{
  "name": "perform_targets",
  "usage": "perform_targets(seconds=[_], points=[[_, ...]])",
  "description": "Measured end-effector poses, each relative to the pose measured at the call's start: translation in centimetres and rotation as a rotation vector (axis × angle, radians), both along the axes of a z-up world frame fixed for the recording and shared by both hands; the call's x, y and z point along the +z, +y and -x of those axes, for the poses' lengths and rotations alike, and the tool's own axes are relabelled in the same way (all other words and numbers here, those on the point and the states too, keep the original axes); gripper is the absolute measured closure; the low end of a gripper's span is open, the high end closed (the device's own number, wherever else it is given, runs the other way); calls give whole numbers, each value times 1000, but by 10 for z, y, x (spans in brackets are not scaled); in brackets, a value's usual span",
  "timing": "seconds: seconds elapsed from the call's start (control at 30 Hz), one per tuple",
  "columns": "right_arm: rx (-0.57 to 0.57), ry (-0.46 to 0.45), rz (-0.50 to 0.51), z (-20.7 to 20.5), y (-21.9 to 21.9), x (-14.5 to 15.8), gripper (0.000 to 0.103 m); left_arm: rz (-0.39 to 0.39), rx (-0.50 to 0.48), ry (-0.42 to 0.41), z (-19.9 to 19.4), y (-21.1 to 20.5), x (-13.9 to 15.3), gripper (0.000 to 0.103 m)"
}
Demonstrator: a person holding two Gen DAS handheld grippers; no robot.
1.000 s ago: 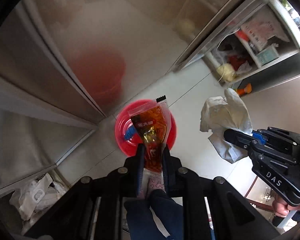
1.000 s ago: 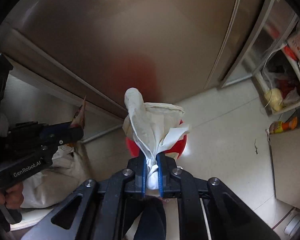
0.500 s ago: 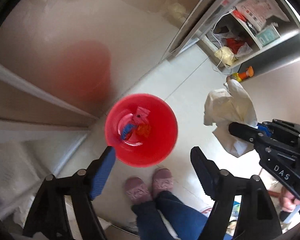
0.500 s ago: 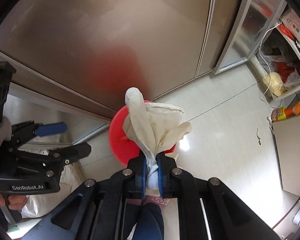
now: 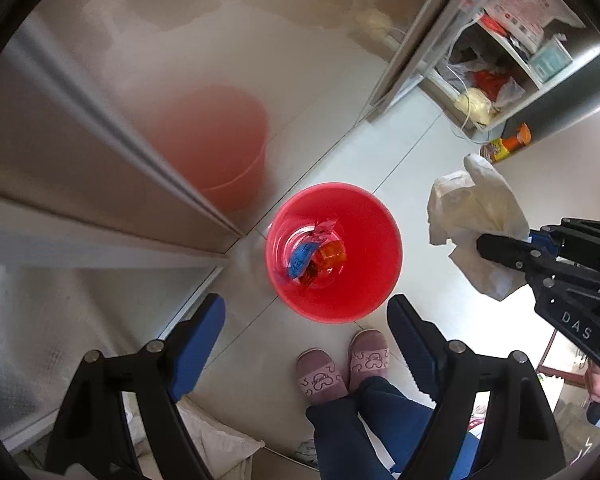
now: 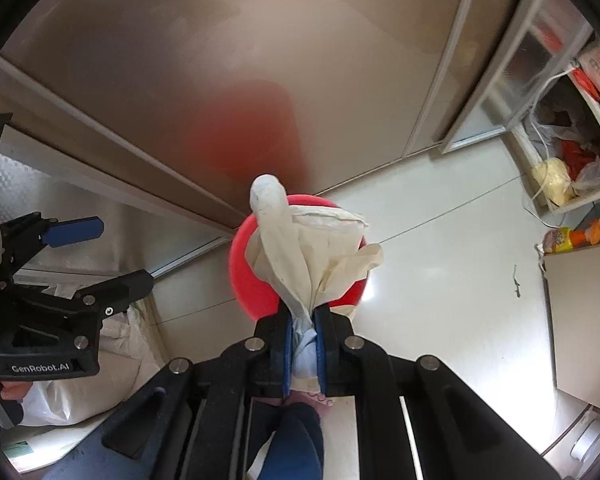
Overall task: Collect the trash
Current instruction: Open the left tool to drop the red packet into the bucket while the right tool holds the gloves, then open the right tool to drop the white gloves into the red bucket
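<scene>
A red bucket stands on the pale floor, with an orange snack packet and a blue wrapper lying at its bottom. My left gripper hangs above the bucket's near rim, its jaws opening wide with nothing between them. My right gripper is shut on a crumpled white paper wad, held over the bucket. In the left wrist view that paper wad and the right gripper hang to the right of the bucket. The left gripper shows at the left of the right wrist view.
Steel cabinet fronts rise just behind the bucket. A shelf with bags and an orange bottle lie at the right. The person's slippers stand just below the bucket. White sacks sit at the lower left.
My left gripper opened and dropped the orange snack packet, which now lies in the bucket. Both grippers sank slightly toward it. The right one still holds the paper wad.
</scene>
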State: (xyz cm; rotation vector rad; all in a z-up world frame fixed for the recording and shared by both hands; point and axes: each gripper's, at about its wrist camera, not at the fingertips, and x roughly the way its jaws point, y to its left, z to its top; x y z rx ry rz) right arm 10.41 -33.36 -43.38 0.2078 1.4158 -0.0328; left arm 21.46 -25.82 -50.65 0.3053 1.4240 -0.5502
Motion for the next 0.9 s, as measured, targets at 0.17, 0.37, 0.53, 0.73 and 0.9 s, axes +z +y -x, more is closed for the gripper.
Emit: perform_targets(seconds=[0.17,0.37,0.53,0.73,0.9], points=[[27,-3,18,-8,10,-7,95,-6,31,7,-4,17,-5,21],[42,58,7,-16,15,-36,83,-47,31,-5,-3,25,-14,21],[61,56,-32,-17,11,-41,59,-39,42,-7,0,25,-16,21],[84,51,-34,-15,17,-17,39,-23,78,-15,5,34,-3,21],[83,-20,28,-3,17,23,24,-12,100,-65,17,33,30,21]])
